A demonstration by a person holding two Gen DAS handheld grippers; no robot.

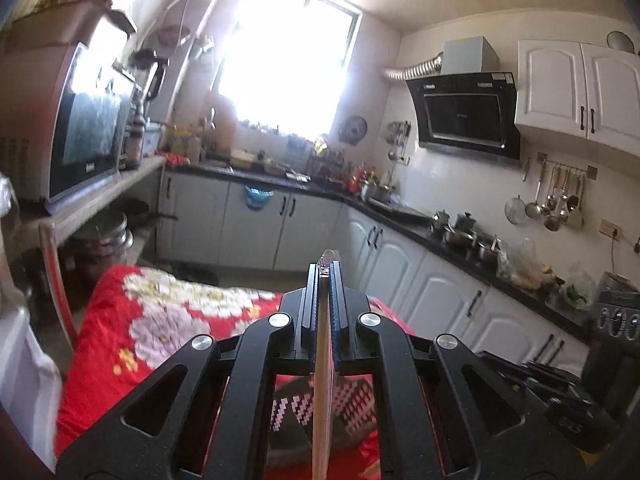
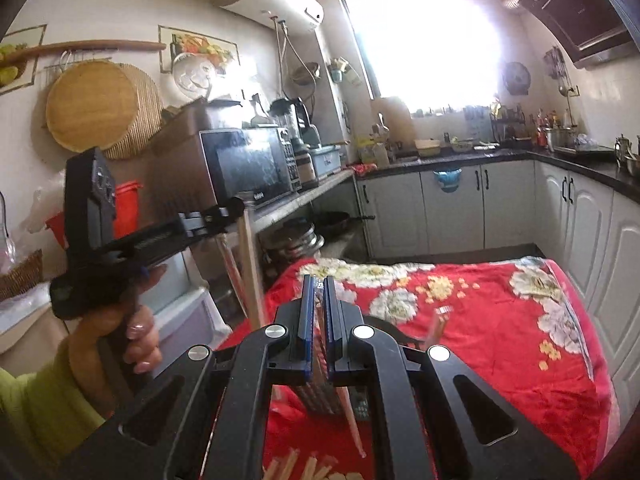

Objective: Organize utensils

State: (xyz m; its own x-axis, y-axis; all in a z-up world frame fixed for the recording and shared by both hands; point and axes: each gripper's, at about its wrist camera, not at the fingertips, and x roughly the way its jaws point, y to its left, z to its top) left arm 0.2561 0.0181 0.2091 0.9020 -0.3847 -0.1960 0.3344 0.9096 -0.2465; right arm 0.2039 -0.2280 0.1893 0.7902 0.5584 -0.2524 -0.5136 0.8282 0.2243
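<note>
I am working over a worktop draped in a red floral quilt [image 2: 500,340], its padded fabric printed with pale blossoms. Around it I am seeing white panelled cabinets [image 2: 452,208] under a dark glossy counter.

I am holding the left gripper [image 1: 329,270] closed on a long, flat-sided wooden chopstick [image 1: 323,380], which is running back between the ribbed black pads. From the right wrist view, that left gripper [image 2: 242,204] is gripping pale chopsticks [image 2: 252,264] hanging downward beside the quilt's edge.

I am keeping the right gripper [image 2: 319,280] clamped on a bundle of reddish-brown chopsticks [image 2: 320,392], slim and tapered.

Sorting appears only partly done: more loose pale chopsticks [image 2: 298,468] are lying on the quilt below, and both held bundles are awaiting placement.
</note>
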